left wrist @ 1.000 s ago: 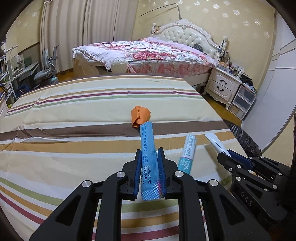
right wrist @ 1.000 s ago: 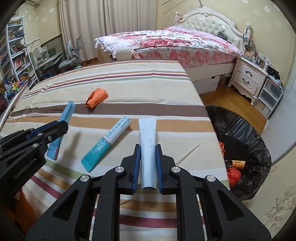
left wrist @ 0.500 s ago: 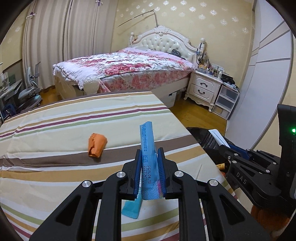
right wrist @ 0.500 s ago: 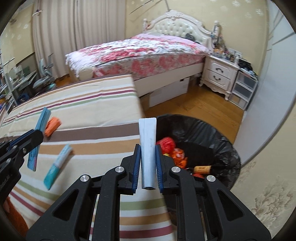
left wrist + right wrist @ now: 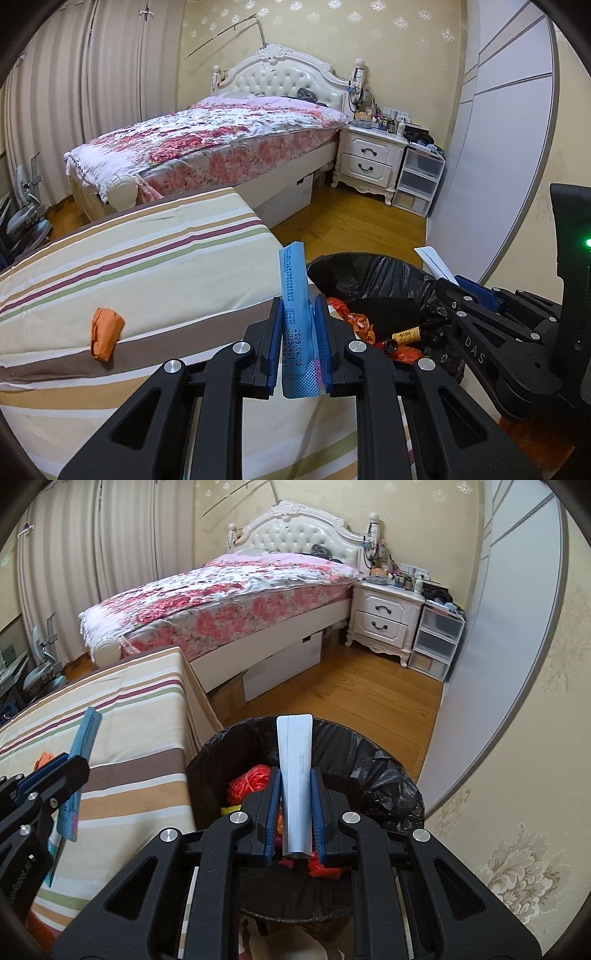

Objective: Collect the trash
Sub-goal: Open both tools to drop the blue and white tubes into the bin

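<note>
My left gripper (image 5: 298,314) is shut on a blue tube (image 5: 295,295) and holds it above the striped bed's right edge, beside the black-lined trash bin (image 5: 373,273). My right gripper (image 5: 295,786) is shut on a white tube (image 5: 295,760) and holds it directly above the open bin (image 5: 347,746), which holds orange and red trash and a brown bottle (image 5: 404,336). An orange crumpled wrapper (image 5: 106,332) lies on the striped bed (image 5: 147,266). The left gripper with the blue tube (image 5: 83,746) also shows at the left of the right wrist view.
A floral bed (image 5: 236,590) stands behind, with a white nightstand (image 5: 384,616) and plastic drawers (image 5: 436,642) to its right. Wooden floor (image 5: 362,694) lies between bin and nightstand. A grey wardrobe panel (image 5: 509,635) stands at the right.
Both grippers have swung right from the striped bed toward the bin, each carrying its tube. The right gripper now hangs over the bin; the teal tube has left view.
</note>
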Tool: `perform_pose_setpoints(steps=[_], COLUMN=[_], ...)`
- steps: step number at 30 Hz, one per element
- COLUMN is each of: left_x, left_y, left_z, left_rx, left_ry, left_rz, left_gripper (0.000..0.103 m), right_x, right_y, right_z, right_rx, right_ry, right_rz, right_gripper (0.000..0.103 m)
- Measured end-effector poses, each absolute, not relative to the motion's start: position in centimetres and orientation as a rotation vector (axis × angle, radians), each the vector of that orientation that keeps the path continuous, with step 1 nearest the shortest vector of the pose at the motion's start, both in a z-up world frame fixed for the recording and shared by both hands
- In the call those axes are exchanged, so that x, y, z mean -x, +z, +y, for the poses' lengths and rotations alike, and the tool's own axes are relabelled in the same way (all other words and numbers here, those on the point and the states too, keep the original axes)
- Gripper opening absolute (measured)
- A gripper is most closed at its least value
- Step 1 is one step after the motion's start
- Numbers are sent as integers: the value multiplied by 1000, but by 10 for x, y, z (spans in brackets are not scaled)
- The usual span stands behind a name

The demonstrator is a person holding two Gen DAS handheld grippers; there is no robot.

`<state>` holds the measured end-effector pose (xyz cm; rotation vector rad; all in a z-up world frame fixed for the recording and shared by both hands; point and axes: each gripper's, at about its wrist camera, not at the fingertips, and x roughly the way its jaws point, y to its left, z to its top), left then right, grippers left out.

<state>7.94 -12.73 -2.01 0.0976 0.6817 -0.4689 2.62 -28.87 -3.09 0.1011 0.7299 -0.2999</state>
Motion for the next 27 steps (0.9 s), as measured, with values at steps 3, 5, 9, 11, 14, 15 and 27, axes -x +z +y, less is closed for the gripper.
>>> perform_pose_setpoints(steps=[3, 5, 9, 11, 14, 15, 27], left_x=[-82, -87, -93, -96, -99, -99, -110], left_y=[-25, -28, -32, -33, -36, -36, -45], left_z=[-140, -146, -157, -162, -167, -168, -185], left_rx=[-125, -135, -153, -156, -164, -166, -188], left_ry=[-479, -486, -496, -502, -511, -514, -531], left_rz=[684, 691, 696, 703, 707, 709, 739], left_gripper=[18, 18, 18, 18, 18, 18, 23], right_x=[-28, -28, -31, -32, -34, -34, -39], right_y=[-34, -35, -37, -39, -41, -42, -51], right_z=[-295, -298, -304, -307, -307, -308, -317], right_rx=[-111, -117, -129, -135, -141, -141, -171], right_ry=[-314, -323, -340, -347, -356, -356, -389], right_rz=[734, 735, 738, 740, 743, 745, 761], right_gripper=[16, 16, 16, 16, 16, 16, 18])
